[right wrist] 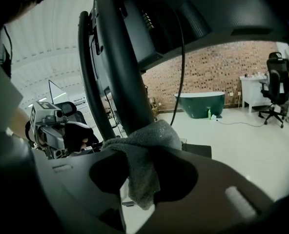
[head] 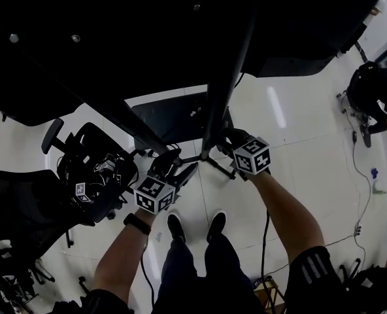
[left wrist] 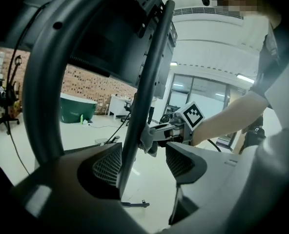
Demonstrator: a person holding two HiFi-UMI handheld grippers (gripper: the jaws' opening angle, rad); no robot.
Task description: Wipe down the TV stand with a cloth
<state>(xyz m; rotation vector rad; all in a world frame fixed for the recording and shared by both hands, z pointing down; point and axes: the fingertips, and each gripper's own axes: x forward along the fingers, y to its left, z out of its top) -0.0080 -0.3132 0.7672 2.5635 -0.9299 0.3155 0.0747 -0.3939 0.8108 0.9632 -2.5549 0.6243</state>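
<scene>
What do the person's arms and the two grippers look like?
The left gripper and right gripper: dark, with broad scooped tongs and a white cube of black square markers each. A black cable hangs from the right one. Black wristband on the left arm; dark short sleeve with pale stripes on the right.

The right gripper (right wrist: 143, 173) has its jaws set wide on a bunched grey cloth (right wrist: 139, 147), which touches both jaws and presses against the dark TV stand post (right wrist: 120, 77); a green tub (right wrist: 199, 104) stands well behind.
</scene>
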